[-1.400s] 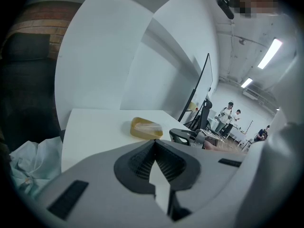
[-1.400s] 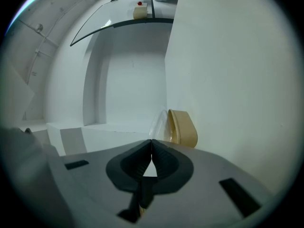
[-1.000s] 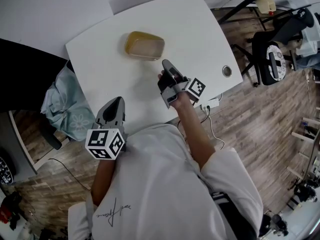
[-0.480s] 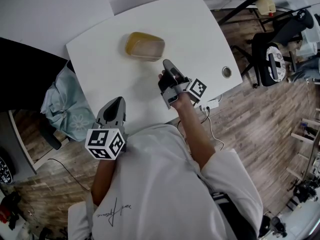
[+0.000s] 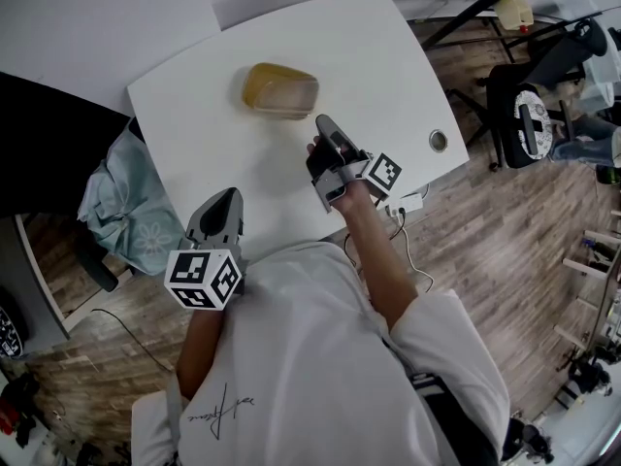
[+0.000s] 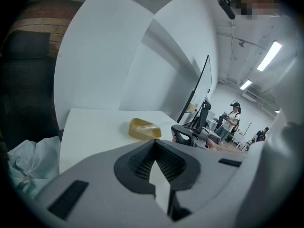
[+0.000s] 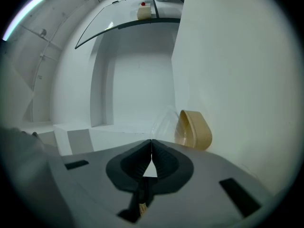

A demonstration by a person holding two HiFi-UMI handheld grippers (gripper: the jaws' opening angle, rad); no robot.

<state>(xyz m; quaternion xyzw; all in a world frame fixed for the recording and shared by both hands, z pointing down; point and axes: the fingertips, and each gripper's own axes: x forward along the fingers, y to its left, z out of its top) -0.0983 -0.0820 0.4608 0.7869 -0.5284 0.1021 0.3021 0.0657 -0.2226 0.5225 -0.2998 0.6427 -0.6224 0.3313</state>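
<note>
Left hand-held gripper (image 5: 226, 198) nearest, at the 7 o'clock edge of the white rounded-corner surface (image 5: 388, 56): jaws closed tip to tip in the left gripper view, nothing between them. Crumpled pale blue-green cloth (image 5: 126, 202) off the surface, at 9 o'clock from that gripper. Further out, at 1 o'clock, right hand-held gripper (image 5: 323, 124): likewise closed and empty, poised over the surface, nose toward 11 o'clock. Just beyond that nose, near but apart, rounded-rectangular box of translucent yellow plastic (image 5: 280, 89) under a clear lid, flat on the surface, untouched. Probably light and thin-walled; stiff enough to pinch, yet likely to flex, and smooth enough to slip. Best taken across the short width, on the two long side walls just below the lid rim, not on the lid itself. Farthest, toward 3 o'clock: round cable grommet (image 5: 439, 141) in the surface, then black office chair (image 5: 529, 105) on the wood floor.
</note>
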